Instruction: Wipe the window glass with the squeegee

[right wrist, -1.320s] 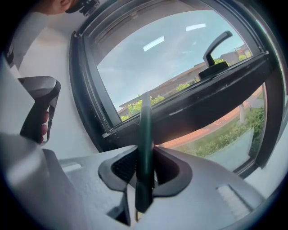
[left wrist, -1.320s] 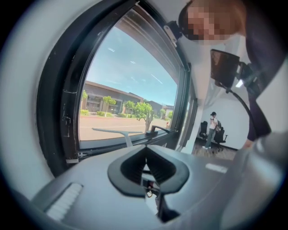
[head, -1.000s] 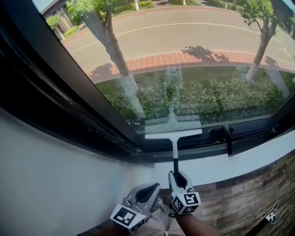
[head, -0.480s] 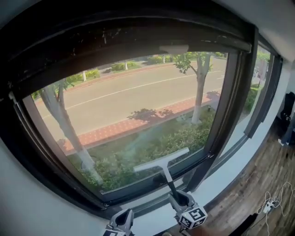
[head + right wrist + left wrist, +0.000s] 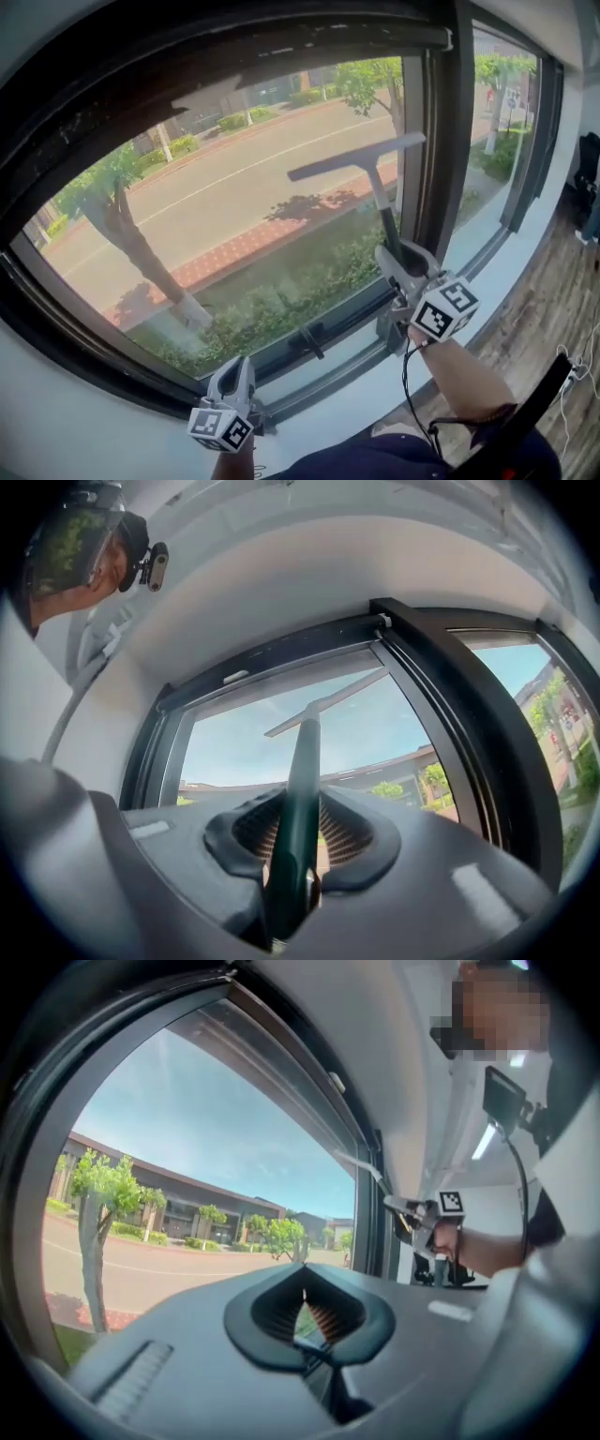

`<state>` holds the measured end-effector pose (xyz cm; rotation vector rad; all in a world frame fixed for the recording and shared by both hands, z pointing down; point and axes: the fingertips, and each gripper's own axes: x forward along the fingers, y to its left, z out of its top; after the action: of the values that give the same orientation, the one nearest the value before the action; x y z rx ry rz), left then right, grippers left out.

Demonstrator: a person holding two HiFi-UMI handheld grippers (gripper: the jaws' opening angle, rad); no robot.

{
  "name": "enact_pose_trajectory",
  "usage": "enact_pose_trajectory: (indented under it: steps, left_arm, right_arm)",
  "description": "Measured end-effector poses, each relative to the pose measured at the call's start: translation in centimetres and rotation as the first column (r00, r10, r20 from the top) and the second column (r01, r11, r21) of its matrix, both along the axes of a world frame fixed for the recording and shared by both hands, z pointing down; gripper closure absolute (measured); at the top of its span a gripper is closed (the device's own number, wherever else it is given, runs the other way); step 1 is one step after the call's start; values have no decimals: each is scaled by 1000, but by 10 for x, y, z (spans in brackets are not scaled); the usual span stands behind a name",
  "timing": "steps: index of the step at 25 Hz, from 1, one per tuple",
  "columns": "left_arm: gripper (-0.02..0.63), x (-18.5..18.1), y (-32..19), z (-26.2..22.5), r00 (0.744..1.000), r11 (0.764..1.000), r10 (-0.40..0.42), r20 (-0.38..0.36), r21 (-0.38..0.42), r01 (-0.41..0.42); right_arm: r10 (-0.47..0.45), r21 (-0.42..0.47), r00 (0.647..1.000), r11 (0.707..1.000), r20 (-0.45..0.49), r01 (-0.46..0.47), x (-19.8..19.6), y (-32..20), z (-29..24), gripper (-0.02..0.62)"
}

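The squeegee (image 5: pixel 357 158), with a pale blade and a dark handle, is held up against the window glass (image 5: pixel 234 216) near the pane's upper right, blade tilted. My right gripper (image 5: pixel 403 262) is shut on the bottom of its handle. In the right gripper view the handle (image 5: pixel 302 761) runs up from between the jaws of that gripper (image 5: pixel 302 832) to the blade. My left gripper (image 5: pixel 234 373) hangs low by the sill, away from the glass. Its jaws (image 5: pixel 305 1312) are shut with nothing in them. In the left gripper view the squeegee (image 5: pixel 361 1166) shows far off.
A thick black mullion (image 5: pixel 436 141) stands just right of the squeegee, with a second pane beyond it. A black window handle (image 5: pixel 309 342) sits on the bottom frame above the white sill (image 5: pixel 356 394). Wooden floor (image 5: pixel 553 281) with a cable (image 5: pixel 572 366) lies at right.
My right gripper has lifted the squeegee from the bottom of the pane up and to the right. The head view has swung up. My left gripper stays low.
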<state>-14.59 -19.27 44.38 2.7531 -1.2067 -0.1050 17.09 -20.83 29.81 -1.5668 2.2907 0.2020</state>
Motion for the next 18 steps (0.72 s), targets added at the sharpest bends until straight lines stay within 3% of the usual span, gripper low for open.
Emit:
enact_pose_trajectory:
  steps: [2, 5, 15, 18]
  left_arm:
    - [604, 25, -10, -19, 999, 999, -15, -35, 40, 17]
    - [604, 46, -4, -17, 1000, 999, -6, -28, 37, 7]
    - [604, 58, -12, 1, 997, 997, -76, -26, -3, 76]
    - [604, 46, -4, 4, 997, 997, -75, -5, 0, 75]
  right_arm:
    - [-29, 46, 999, 998, -29, 30, 12, -18, -26, 502]
    - [-28, 75, 999, 997, -45, 31, 20, -19, -26, 502]
    - [-83, 80, 997, 993, -1, 83, 29, -31, -11, 502]
    - [-76, 82, 997, 994, 6, 75, 19, -19, -2, 502]
